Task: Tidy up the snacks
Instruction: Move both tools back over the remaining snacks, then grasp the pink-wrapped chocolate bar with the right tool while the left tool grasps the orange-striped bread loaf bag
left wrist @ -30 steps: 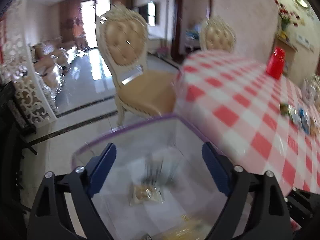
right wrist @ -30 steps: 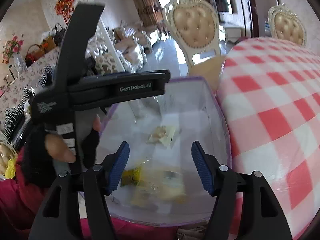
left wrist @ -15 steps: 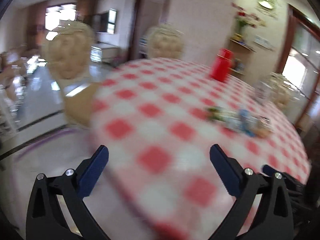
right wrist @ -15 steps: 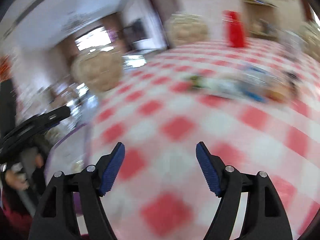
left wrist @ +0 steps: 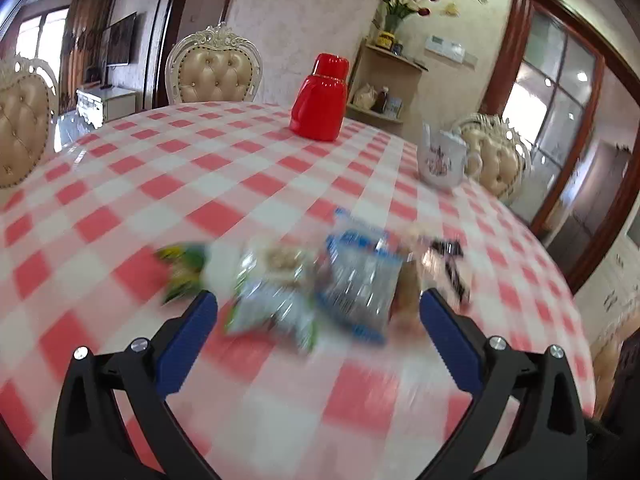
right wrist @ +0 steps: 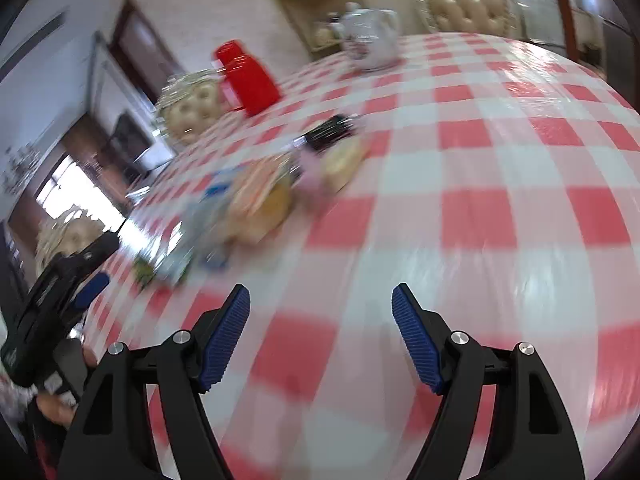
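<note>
Several wrapped snacks lie in a loose pile on the red-and-white checked table [left wrist: 256, 184]: a blue-and-clear pack [left wrist: 360, 276], a clear pack with green edges [left wrist: 272, 296], a green-yellow packet [left wrist: 184, 268] and a dark packet [left wrist: 450, 260]. My left gripper [left wrist: 318, 312] is open and empty just before the pile. In the right wrist view the pile [right wrist: 248, 200] lies to the upper left, with a yellow bun pack [right wrist: 344, 160]. My right gripper [right wrist: 320, 332] is open and empty over bare cloth [right wrist: 480, 200]. The storage bin is out of view.
A red thermos [left wrist: 320, 100] and a white teapot [left wrist: 440, 158] stand at the far side of the table. Padded chairs [left wrist: 216, 70] ring the table. The left gripper's body [right wrist: 60, 280] shows at the left of the right wrist view.
Both grippers have swung away from the clear purple-rimmed bin to the table. They now face the snack pile and are closer to it. Both stayed open and empty.
</note>
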Available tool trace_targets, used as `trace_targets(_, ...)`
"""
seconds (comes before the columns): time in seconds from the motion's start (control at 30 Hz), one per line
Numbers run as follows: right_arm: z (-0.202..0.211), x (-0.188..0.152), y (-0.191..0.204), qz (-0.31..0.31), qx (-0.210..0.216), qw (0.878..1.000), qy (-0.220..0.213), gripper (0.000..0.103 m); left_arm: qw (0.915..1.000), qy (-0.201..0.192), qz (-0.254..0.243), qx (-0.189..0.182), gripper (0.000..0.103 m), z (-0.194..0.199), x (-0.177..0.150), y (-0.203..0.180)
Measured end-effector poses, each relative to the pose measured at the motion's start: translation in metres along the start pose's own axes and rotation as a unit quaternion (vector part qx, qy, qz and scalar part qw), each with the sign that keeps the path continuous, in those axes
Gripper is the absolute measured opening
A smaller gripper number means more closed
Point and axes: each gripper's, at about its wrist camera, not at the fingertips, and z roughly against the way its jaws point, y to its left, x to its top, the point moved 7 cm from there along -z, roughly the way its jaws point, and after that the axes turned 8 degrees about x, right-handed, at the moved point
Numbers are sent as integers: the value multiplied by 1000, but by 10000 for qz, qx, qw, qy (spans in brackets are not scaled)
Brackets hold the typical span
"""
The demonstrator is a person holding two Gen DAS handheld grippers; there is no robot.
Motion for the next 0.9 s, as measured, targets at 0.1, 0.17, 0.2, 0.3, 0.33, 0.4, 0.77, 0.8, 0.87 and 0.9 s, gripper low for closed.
trace_targets(0.1,-26,31,-16,-163,-292,9994,-34,72,9990,-53,415,-142,101,-19,12,0)
trace_targets(0.17,-38,50,-22,-180,-421,9989,-123,72,9974,-104,664,-245,101,-29,15,4)
trace_targets(0.2,-45,61,-25,-180,-464,9986,-182,72,9970,-104,712,-287,101,-34,16,8)
trace_targets(0.3,-66,94,-27,-7,-642,9973,-359,68,9962,-52,852,-177,101,-37,15,25)
trace_targets(0.33,-71,98,-24,70,-661,9972,-350,61,9955,-18,935,-173,101,-36,15,29)
trace_targets(0.4,-89,105,-8,440,-541,9974,-181,54,9928,-37,1168,-253,101,-30,17,36)
trace_targets(0.77,-124,91,34,2139,-1327,9662,554,45,9930,-69,1114,-381,101,-15,17,31)
trace_targets(0.8,-124,89,31,2115,-1253,9667,711,44,9932,-60,1100,-365,101,-16,16,30)
trace_targets(0.87,-120,79,31,2257,-1136,9629,943,41,9935,-36,1088,-341,101,-18,15,30)
trace_targets(0.9,-115,72,32,2317,-971,9627,1003,37,9936,-35,1080,-321,101,-18,13,30)
